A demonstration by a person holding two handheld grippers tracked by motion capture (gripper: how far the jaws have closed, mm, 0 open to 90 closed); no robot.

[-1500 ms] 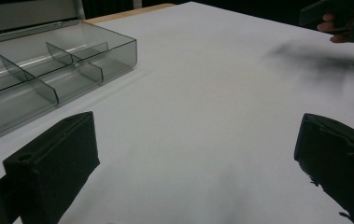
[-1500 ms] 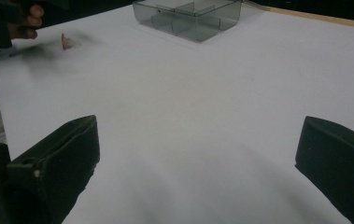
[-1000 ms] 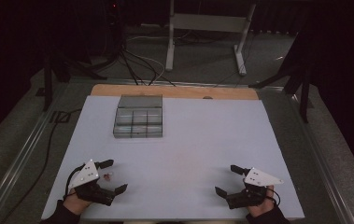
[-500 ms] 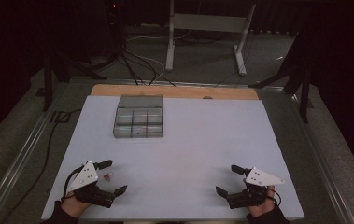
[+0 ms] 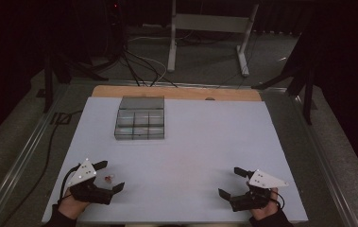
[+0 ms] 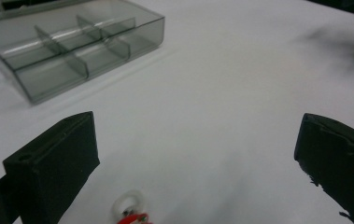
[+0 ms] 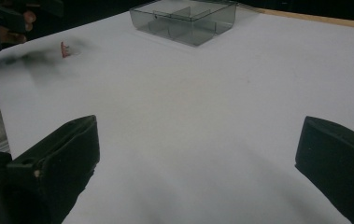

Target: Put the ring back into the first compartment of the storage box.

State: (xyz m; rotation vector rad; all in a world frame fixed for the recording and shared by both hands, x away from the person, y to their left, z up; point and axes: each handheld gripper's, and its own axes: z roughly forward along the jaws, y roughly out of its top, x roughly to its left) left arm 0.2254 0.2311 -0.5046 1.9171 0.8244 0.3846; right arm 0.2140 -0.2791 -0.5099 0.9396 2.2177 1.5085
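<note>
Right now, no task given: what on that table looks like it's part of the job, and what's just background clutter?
Likely part of the job (a guess):
- small red-and-white item, between the open left gripper jaws
- clear compartment box, its compartments look empty
- right gripper, open, holding nothing

Just lying about:
- cables on the floor behind the table
- white stand beyond them

White worktop (image 5: 191,156) with a light brown wooden strip along the far edge. See-through smoky grey box (image 5: 140,124) with grey dividers. Black left gripper (image 5: 106,177) and black right gripper (image 5: 231,182), each with a pale grey plate. Tiny red and white thing (image 5: 107,178). Dark grey floor.
</note>
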